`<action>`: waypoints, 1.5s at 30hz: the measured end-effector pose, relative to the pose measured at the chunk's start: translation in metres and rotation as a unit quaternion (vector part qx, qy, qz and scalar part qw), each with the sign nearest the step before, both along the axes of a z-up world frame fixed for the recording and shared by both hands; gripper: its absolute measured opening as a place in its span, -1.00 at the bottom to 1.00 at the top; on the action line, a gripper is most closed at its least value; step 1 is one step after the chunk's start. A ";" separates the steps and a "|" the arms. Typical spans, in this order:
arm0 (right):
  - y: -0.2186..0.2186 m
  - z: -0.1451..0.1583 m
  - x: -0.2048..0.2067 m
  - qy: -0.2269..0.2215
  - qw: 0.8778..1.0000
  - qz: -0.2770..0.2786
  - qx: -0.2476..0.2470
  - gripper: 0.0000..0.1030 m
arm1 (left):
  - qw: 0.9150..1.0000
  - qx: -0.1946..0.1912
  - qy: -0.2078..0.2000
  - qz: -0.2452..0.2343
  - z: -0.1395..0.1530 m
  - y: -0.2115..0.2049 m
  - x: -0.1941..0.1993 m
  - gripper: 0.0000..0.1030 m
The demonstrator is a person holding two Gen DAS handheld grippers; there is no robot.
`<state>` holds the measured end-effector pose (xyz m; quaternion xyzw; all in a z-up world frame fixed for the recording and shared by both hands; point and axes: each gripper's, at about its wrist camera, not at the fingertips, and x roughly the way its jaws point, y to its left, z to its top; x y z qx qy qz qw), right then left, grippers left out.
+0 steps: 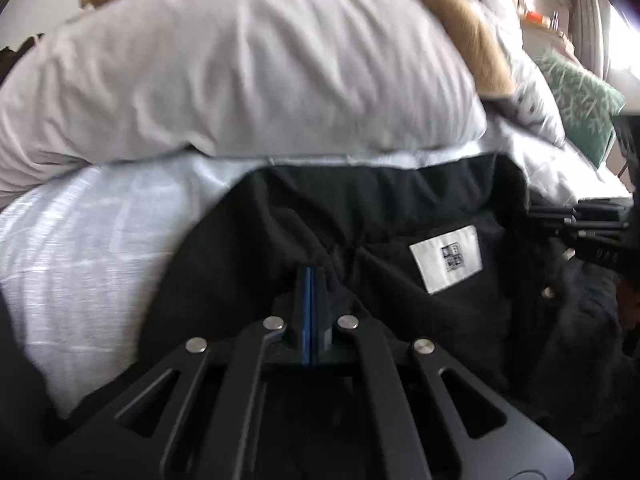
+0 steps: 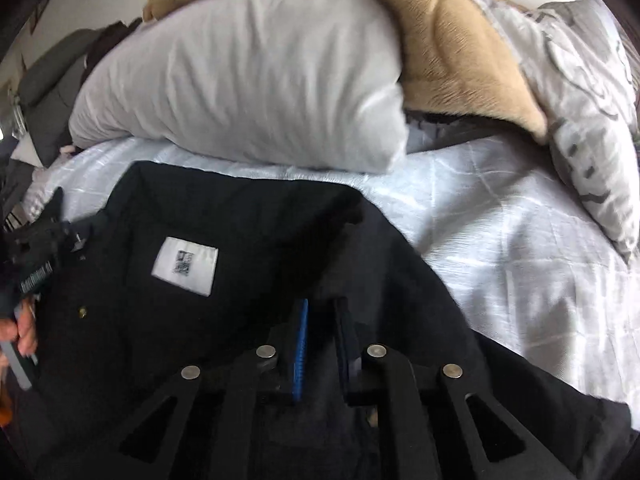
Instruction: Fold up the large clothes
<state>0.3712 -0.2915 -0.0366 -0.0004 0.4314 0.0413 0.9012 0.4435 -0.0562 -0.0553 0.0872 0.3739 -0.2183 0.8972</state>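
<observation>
**Operator:** Bedding first: my work surface is a pale blue-white quilted bedspread [image 2: 500, 240]. Against its far edge lies a large white crumpled pillow [image 1: 240, 64], with a tan fleece blanket [image 2: 452, 48] draped over it.

**Checker:** Location of the garment?

**Operator:** One large black fabric jacket [image 2: 248, 232] lies spread on the bedspread, near side of the pillow, lining up. Its white rectangular sewn-in label [image 1: 446, 258] faces the cameras.

**Checker:** Left tool?

**Operator:** My left gripper [image 1: 311, 276] has both fingers pressed together, blue pad faces meeting. Black cloth bunches at the tips; whether any is pinched between them I cannot tell. A person's hand [image 2: 24, 332] holds its grey handle at the jacket's left edge.

**Checker:** Right tool?

**Operator:** My right gripper [image 2: 322, 304] stands slightly apart, a narrow gap showing between its fingers [image 2: 301, 320], over the jacket's right portion. Pads do not visibly press cloth.
</observation>
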 end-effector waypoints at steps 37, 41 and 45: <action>-0.163 0.161 -0.301 -0.055 0.965 -0.251 -0.045 0.62 | 0.997 0.044 0.054 0.029 0.079 0.058 -0.249 0.61; -0.210 0.185 -0.343 -0.078 0.942 -0.322 -0.046 0.66 | 0.997 0.050 0.058 0.012 0.073 0.026 -0.252 0.61; -0.256 0.181 -0.362 -0.070 0.921 -0.382 -0.037 0.70 | 0.997 0.048 0.058 -0.017 0.065 -0.018 -0.248 0.60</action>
